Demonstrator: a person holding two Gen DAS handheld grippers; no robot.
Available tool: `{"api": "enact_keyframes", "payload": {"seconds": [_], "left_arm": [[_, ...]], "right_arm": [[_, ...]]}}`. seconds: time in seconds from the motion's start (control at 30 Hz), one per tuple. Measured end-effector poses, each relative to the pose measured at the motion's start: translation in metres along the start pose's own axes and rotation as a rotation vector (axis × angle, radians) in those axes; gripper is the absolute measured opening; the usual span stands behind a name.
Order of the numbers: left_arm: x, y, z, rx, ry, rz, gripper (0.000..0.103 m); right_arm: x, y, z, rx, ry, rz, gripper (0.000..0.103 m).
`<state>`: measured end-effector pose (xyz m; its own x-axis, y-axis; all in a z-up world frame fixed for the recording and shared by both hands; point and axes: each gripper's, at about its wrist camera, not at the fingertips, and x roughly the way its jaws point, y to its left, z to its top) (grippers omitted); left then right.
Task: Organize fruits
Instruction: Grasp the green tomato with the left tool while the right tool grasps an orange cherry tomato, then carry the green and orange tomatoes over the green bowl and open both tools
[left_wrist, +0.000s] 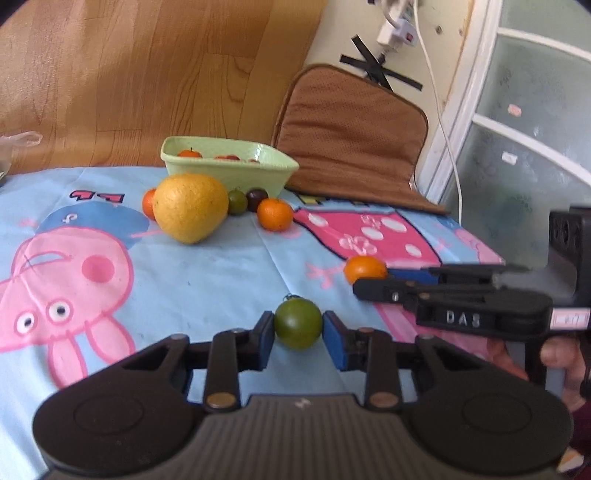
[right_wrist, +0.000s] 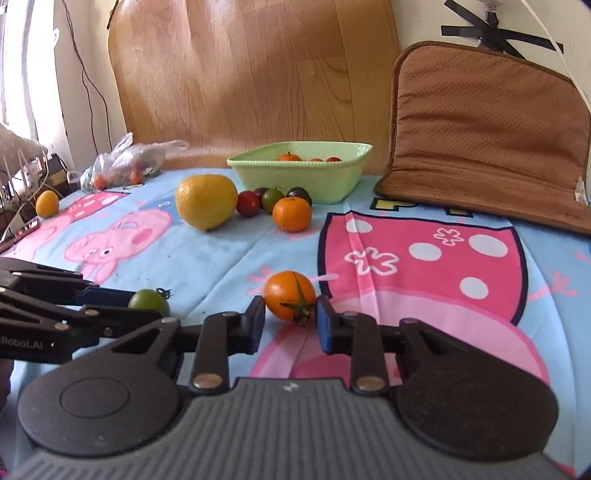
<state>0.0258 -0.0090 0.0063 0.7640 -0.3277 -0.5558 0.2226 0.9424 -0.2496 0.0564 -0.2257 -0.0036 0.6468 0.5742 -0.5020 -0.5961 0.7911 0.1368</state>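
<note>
My left gripper (left_wrist: 297, 328) is shut on a green tomato (left_wrist: 297, 324), low over the cartoon tablecloth. My right gripper (right_wrist: 290, 314) is shut on an orange tomato (right_wrist: 290, 300); it also shows in the left wrist view (left_wrist: 365, 268). A light green bowl (left_wrist: 236, 177) with small fruits inside stands at the back; it also shows in the right wrist view (right_wrist: 295, 177). In front of it lie a big yellow citrus (left_wrist: 190, 207), a mandarin (left_wrist: 274, 214), a green tomato (left_wrist: 236, 201) and a dark tomato (left_wrist: 256, 198).
A brown cushion (right_wrist: 487, 129) leans on the wall at the back right. A plastic bag of fruit (right_wrist: 125, 162) and a small yellow fruit (right_wrist: 47, 203) lie at the far left. A wooden board (right_wrist: 251, 74) stands behind the bowl.
</note>
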Motion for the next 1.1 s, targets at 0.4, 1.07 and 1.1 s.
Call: {"api": "enact_keyframes", "payload": {"seconds": [0.4, 1.07, 1.1], "left_arm": [[0.068, 0.05, 0.136, -0.004, -0.119, 0.059, 0.029], [0.07, 0.093, 0.134, -0.151, -0.162, 0.18, 0.037], [0.056, 0.097, 0.124, -0.169, -0.175, 0.202, 0.037]], "right_arm": [[0.065, -0.029, 0.094, 0.046, -0.154, 0.008, 0.032], [0.103, -0.064, 0.104, 0.135, -0.192, -0.026, 0.034], [0.101, -0.063, 0.104, 0.135, -0.196, -0.032, 0.034]]}}
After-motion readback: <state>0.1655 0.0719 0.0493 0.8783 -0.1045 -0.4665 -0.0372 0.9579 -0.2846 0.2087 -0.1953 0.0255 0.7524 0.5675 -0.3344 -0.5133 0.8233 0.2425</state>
